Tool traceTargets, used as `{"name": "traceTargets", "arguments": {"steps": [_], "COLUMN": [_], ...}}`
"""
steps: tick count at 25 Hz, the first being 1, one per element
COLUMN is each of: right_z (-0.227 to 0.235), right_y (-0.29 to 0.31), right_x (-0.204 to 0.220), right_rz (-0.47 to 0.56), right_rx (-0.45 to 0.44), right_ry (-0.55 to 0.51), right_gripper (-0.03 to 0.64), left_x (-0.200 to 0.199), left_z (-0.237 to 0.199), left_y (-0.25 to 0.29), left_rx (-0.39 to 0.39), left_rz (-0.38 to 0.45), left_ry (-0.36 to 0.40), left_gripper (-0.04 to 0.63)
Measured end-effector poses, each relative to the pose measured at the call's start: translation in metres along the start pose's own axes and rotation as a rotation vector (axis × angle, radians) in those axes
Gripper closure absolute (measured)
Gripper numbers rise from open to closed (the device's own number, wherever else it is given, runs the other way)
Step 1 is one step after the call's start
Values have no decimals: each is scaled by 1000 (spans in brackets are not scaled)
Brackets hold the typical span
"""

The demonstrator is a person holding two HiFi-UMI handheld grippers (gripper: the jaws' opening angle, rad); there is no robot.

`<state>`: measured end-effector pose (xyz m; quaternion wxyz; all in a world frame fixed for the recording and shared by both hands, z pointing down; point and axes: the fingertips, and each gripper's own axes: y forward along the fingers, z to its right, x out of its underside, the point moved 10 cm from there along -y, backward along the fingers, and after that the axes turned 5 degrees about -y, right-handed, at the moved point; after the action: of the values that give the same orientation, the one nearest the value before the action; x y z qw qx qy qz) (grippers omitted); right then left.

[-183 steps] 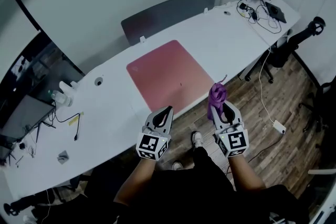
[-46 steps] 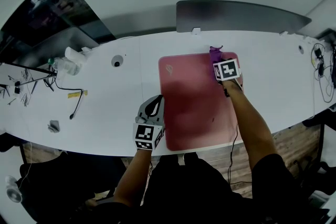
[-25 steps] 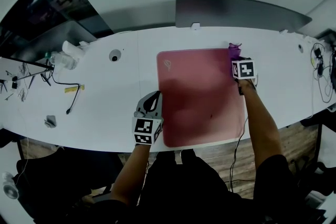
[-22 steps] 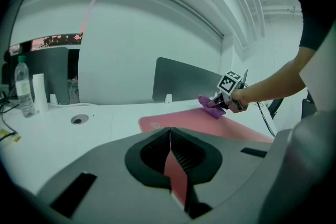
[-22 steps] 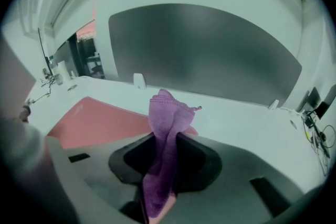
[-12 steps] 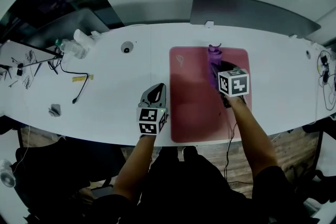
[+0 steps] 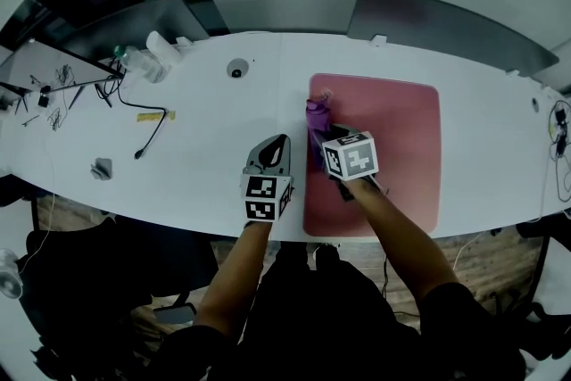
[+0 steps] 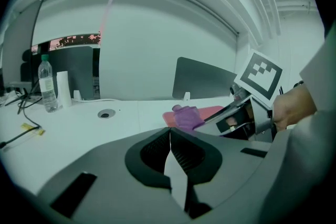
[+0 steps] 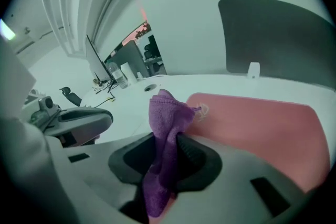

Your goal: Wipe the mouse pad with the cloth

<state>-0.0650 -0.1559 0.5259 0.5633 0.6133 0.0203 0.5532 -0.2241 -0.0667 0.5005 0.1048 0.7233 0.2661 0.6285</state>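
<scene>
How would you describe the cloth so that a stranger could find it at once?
On the long white desk lies a pink mouse pad. Near its left edge, the right hand-held gripper is shut on a small crumpled cloth. It is the only purple thing there.

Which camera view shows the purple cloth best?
Right gripper view: the purple cloth sits close and central, clamped by the right gripper. Head view shows only its tip past the marker cube; left gripper view, a small distant bunch.
</scene>
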Motion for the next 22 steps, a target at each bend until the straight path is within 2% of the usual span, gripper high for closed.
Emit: {"name": "traceTargets", "arguments": {"steps": [7, 14, 22], "right_z": [-4, 0, 25], "right_y": [24, 25, 8], "right_x": [16, 16, 26], "right_rz": [-67, -66, -65], "right_rx": [30, 50, 103], "right_ry": [20, 8, 31], "right_gripper": [497, 497, 499], "left_x": [6, 11, 13], "left_z": [-3, 2, 23], "left_y": [-6, -4, 5], "left_rx": [-10, -18, 25], "left_rz": [0, -16, -24], "left_ry": [-4, 5, 10], "left_gripper": [572, 572, 572]}}
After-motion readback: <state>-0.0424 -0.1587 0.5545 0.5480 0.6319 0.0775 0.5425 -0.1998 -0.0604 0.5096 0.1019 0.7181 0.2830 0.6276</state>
